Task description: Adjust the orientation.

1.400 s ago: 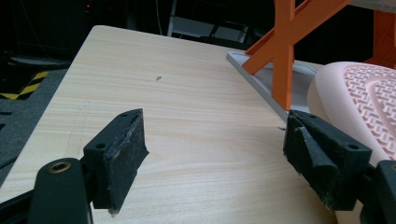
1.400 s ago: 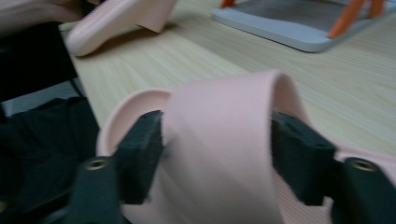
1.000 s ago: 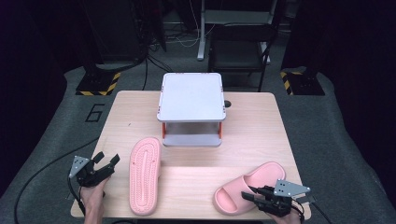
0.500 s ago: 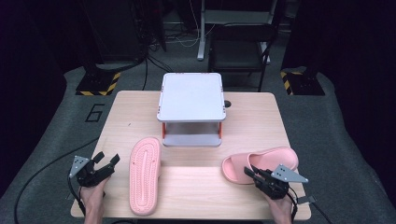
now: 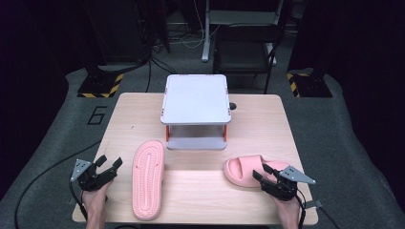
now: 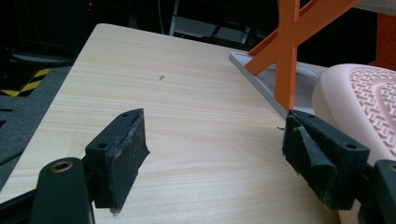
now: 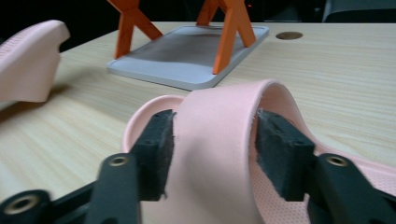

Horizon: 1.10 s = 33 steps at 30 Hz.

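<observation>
Looking down at the wooden table (image 5: 258, 114), we see two pink slippers. The upright slipper (image 5: 250, 168) sits at the right near the front edge, strap arched up. The right gripper (image 5: 261, 171) is at its strap: in the right gripper view the strap (image 7: 219, 135) stands between the two black pads (image 7: 159, 149), which lie close along both its sides. The jaws have just been opening, so they look let go, w/ the strap between them; whether a pad is touching it we can't tell. The slipper rests on the tabletop.

The overturned slipper (image 5: 149, 177) lies sole-up at left-centre, lengthwise front to back. The left gripper (image 5: 109, 163) is just beside it to the left, jaws spread wide w/ nothing between them; in the left gripper view bare wood shows between the pads and the ribbed sole (image 6: 369, 102) sits at the right.

Behind both slippers stands a small grey rack (image 5: 196, 98) on orange legs (image 6: 287, 60), w/ a lower shelf, approx mid-table
</observation>
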Available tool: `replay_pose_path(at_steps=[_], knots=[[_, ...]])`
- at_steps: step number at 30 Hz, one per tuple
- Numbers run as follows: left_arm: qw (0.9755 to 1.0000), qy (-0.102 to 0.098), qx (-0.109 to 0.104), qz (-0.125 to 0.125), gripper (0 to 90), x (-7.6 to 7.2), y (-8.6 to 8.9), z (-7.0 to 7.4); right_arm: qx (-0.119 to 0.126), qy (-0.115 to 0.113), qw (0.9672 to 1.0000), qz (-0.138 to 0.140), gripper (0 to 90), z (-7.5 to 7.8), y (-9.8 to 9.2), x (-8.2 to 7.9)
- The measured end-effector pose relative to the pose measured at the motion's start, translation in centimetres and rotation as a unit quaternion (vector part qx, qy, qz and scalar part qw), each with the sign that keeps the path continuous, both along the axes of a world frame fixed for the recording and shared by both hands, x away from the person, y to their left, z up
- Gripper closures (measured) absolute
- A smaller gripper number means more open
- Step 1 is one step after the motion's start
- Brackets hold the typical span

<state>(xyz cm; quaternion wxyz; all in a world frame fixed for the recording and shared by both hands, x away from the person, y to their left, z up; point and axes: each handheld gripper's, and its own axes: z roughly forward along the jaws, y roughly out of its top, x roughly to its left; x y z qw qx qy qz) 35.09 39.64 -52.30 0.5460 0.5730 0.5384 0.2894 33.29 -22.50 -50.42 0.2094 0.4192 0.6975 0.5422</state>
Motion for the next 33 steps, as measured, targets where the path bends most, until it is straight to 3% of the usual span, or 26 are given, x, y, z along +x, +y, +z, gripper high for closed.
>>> replay_pose_path(at_steps=[3,4,6,8,12,15,17,19,21,22,23,25,30,31,33], knots=[[1.0,0.001,0.0,0.0,21.8,0.0,0.0,0.0,-0.048,0.003,0.9987,0.015,42.0,-0.1,-0.2,-0.3],[1.0,0.0,0.0,0.0,21.8,0.0,0.0,0.0,-0.052,0.011,0.9984,0.019,42.9,-0.2,-0.2,-0.4],[1.0,-0.002,0.0,-0.001,21.8,0.0,0.0,0.0,-0.068,0.008,0.9968,0.04,50.5,-0.5,0.1,-0.6],[1.0,-0.001,0.001,-0.002,21.8,0.1,-0.1,0.0,-0.097,-0.002,0.9944,0.041,63.3,-0.6,0.6,-1.1],[1.0,0.004,0.002,-0.004,21.8,0.0,0.0,0.0,-0.069,0.004,0.995,0.073,74.6,-0.4,1.0,-1.0],[1.0,-0.001,-0.001,0.0,21.8,0.0,0.0,0.0,-0.066,0.009,0.9963,0.054,82.7,-0.2,1.7,-0.8],[1.0,0.002,-0.001,-0.001,21.8,0.0,0.1,0.0,-0.081,-0.007,0.9963,0.028,83.6,-0.2,2.2,-0.5],[1.0,0.002,-0.001,-0.001,21.8,0.0,0.1,0.0,-0.086,-0.007,0.9963,0.002,82.3,0.0,2.7,-0.1],[1.0,0.002,-0.001,-0.001,21.8,0.0,0.1,0.0,-0.071,0.006,0.9974,-0.01,78.6,-0.1,3.2,0.4],[1.0,-0.001,-0.002,0.001,21.8,0.0,0.1,0.0,-0.072,0.014,0.997,-0.022,73.9,-0.2,3.4,0.5],[1.0,0.002,-0.001,-0.001,21.8,0.0,0.1,0.0,-0.09,0.027,0.9944,-0.048,59.7,0.0,4.0,0.7],[1.0,0.001,-0.003,0.002,21.8,0.0,0.2,0.0,-0.086,0.032,0.995,-0.04,56.5,0.2,4.2,0.8],[1.0,-0.003,-0.006,0.002,21.8,0.0,0.1,0.0,-0.075,0.014,0.9968,-0.025,43.3,0.5,3.6,0.1],[1.0,-0.003,-0.006,0.002,21.9,0.0,0.1,0.0,-0.071,-0.007,0.997,-0.03,41.4,0.6,3.1,-0.1],[1.0,0.001,-0.002,-0.001,21.9,0.0,0.2,0.0,-0.054,-0.024,0.9975,-0.039,39.4,1.0,2.0,-0.4]])
